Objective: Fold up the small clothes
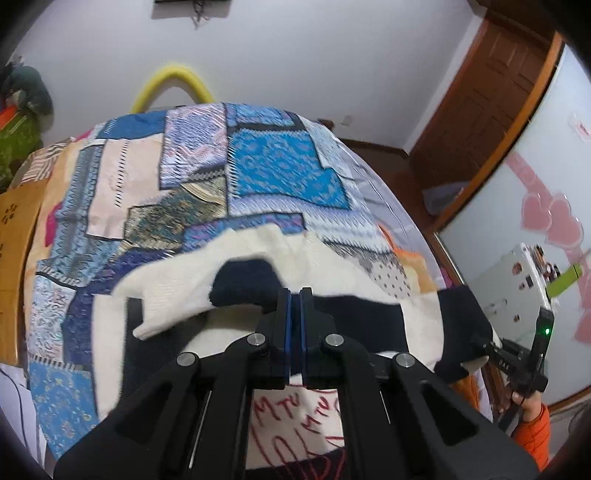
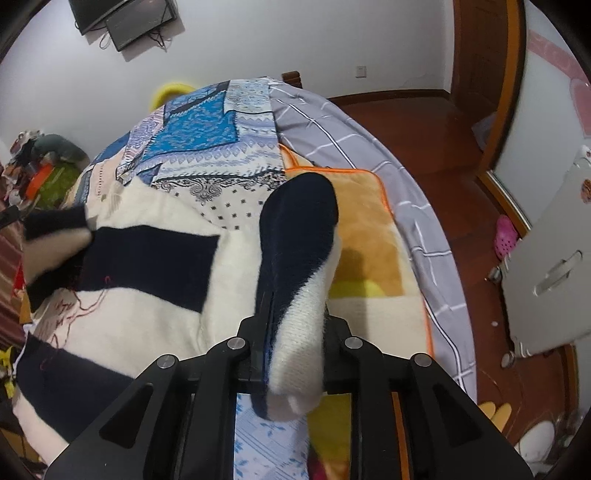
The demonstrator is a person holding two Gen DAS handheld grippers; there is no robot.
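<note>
Around the work, a bed covered by a blue-and-beige patchwork spread (image 1: 177,184) fills most of both views, with a grey checked sheet (image 2: 354,140) along its right side and an orange-edged tan blanket (image 2: 369,221) between them. On the spread lies the cream knitted sweater with navy blocks and red stitched lettering (image 2: 155,302), flat across the near end of the bed. Its two sleeves are both lifted. The left gripper (image 1: 295,299) has its blue-lined jaws pressed together on the navy cuff of one sleeve (image 1: 243,280), which drapes over the sweater's body. The right gripper (image 2: 295,332) pinches the other sleeve (image 2: 299,258), navy at the cuff and cream below, which stands up between the jaws and hides the blanket behind it. In the left wrist view that second gripper shows at the right edge, held by a hand (image 1: 532,402) in an orange cuff.

Beyond the bed are one yellow curved tube (image 1: 170,85), one brown wooden door (image 1: 491,85), two dark screens on the wall (image 2: 125,18), one white cabinet with a handle (image 2: 554,266), and one pink clog (image 2: 504,232) on the wooden floor.
</note>
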